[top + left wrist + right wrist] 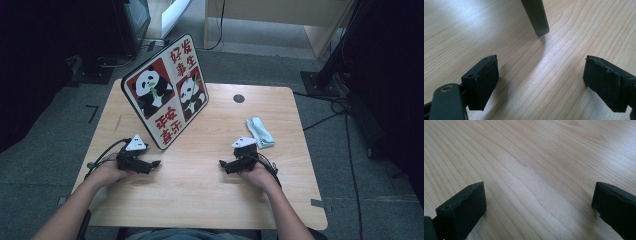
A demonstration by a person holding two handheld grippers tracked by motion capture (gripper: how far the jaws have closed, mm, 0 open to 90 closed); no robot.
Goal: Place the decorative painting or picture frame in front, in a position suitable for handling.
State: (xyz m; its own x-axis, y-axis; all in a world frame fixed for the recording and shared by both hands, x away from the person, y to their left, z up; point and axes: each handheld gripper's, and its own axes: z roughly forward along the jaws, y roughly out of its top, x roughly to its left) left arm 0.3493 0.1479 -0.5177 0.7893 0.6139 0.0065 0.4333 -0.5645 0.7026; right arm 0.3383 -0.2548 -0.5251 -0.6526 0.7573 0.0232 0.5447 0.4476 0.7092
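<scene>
A light wooden surface [200, 175] is seen from above, with a person's two forearms coming in from the bottom edge. A black two-jaw gripper is held in each hand, and both are rested low on the wood, pointed toward each other across a bare stretch of the surface.

The left gripper [156, 163] is held near the left edge. In the left gripper view [541, 82] its jaws are spread wide apart, nothing is held between them, and only wood grain is seen in the gap. A dark, narrow edge [535, 16] is seen further ahead, standing on the wood; what it belongs to cannot be told from that view.

The right gripper [222, 163] is held toward the right side. In the right gripper view [539, 205] its jaws are likewise spread wide, with nothing gripped and bare wood between them.

Just behind the left gripper, a square panda sign [167, 90] is propped upright and tilted back. Two pandas on red panels and red Chinese characters are printed on it. Its lower corner is near the left gripper but not touched by it.

A small folded pale green cloth [260, 132] is laid flat just behind the right gripper, apart from it. A small dark round hole [239, 98] is seen in the surface near the far edge.
</scene>
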